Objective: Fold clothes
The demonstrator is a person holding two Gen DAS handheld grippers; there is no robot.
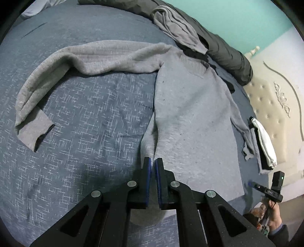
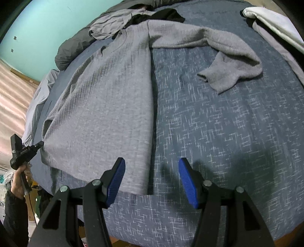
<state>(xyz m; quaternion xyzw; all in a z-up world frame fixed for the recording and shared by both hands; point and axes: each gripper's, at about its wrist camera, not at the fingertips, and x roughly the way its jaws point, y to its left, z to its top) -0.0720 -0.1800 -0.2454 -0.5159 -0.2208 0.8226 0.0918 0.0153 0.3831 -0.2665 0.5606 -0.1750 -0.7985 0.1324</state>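
No brand, label or readable writing showed on anything you had in front of you; a small marking on the other tool's body in the left wrist view was too blurred to read.

You had one grey sweater point(image 1: 190, 114) laid out on the blue patterned bedspread point(image 1: 85, 114), its body folded lengthwise and one long sleeve point(image 1: 76, 60) stretched out sideways with the cuff bent back toward you. Your left gripper point(image 1: 153, 167) had its two blue-padded fingers pinched narrow on a fold at the hem edge of that sweater. Your right gripper point(image 2: 152, 176) stood wide apart, holding nothing, hovering just above the sweater's lower corner point(image 2: 138, 182) and the bare bedspread point(image 2: 228, 133) beside it.

Counted: two grippers, one sweater being worked, one crumpled lighter grey garment point(image 1: 176, 28) at the far edge, one dark rolled duvet point(image 1: 228, 51) behind it, one black garment point(image 2: 161, 15) peeking out near the collar, and one folded white-and-black stack point(image 1: 264, 144) by the cream tufted headboard point(image 1: 275, 95). Your hand point(image 1: 273, 214) showed low at the right edge of the left wrist view, wrapped round the right tool's handle.
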